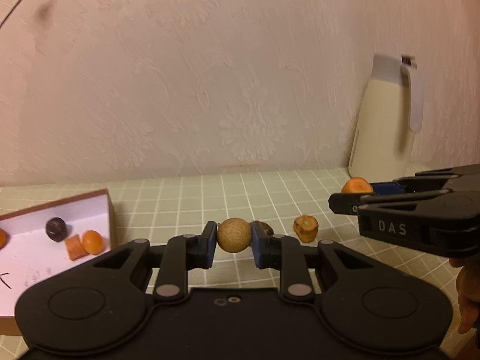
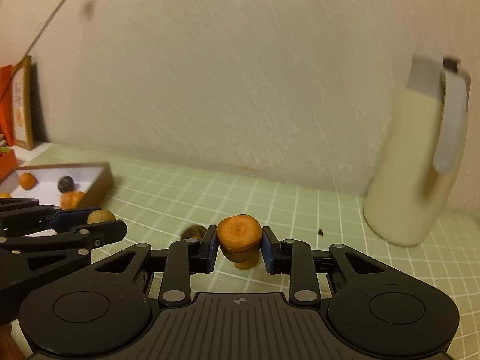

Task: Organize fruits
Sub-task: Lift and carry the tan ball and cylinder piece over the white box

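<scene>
My left gripper (image 1: 233,237) is shut on a round tan fruit (image 1: 233,231), held above the table. The right wrist view shows that same gripper (image 2: 103,221) and its tan fruit (image 2: 100,216) at the left. My right gripper (image 2: 239,241) is shut on a thick orange slice (image 2: 239,232); from the left wrist view it (image 1: 358,194) enters at the right with the slice (image 1: 356,185). Another orange chunk (image 1: 306,228) and a dark brown fruit (image 1: 265,226) lie on the checked cloth below. A brown box (image 1: 109,210) at the left holds a dark fruit (image 1: 55,228) and orange pieces (image 1: 92,241).
A tall cream jug (image 2: 414,165) with a grey handle stands at the back right against the wall. An orange carton (image 2: 12,105) stands at the far left behind the box (image 2: 99,180). A small dark speck (image 2: 320,232) lies on the green checked cloth (image 2: 300,210).
</scene>
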Tool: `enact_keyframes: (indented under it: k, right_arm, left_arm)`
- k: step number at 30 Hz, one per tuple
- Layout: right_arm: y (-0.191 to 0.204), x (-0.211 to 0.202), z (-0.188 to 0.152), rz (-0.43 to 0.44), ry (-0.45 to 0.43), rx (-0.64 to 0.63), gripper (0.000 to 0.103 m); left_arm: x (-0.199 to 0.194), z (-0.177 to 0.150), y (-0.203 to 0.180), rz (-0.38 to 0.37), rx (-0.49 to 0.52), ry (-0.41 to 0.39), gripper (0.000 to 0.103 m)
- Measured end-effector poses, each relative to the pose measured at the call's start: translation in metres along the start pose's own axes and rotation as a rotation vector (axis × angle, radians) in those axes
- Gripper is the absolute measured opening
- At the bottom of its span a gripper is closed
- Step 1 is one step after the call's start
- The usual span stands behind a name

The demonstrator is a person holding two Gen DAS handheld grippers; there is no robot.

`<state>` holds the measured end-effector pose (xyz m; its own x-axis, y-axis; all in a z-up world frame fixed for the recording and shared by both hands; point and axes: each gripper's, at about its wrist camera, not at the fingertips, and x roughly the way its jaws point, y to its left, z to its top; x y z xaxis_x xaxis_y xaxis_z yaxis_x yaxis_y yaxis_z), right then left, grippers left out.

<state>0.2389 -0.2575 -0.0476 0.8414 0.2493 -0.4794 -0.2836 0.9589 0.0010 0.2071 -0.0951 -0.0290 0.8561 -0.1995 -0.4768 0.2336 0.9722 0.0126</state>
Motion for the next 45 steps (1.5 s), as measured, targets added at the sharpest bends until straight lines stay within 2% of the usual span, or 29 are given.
enact_keyframes:
  k: [8, 22, 32, 45]
  right_arm:
    - [0.033, -0.023, 0.015, 0.048, -0.054, -0.047, 0.030]
    - [0.096, -0.041, 0.035, 0.154, -0.132, -0.119, 0.031]
    - [0.141, -0.035, 0.043, 0.227, -0.163, -0.157, 0.031]
    - [0.182, -0.023, 0.048, 0.283, -0.172, -0.188, 0.031]
  left_arm:
    - [-0.038, 0.008, 0.018, 0.044, 0.005, -0.055, 0.015]
    - [-0.086, 0.009, 0.072, 0.173, -0.033, -0.111, 0.015]
    - [-0.102, 0.007, 0.106, 0.243, -0.074, -0.129, 0.015]
    - [-0.121, -0.001, 0.157, 0.327, -0.147, -0.135, 0.015]
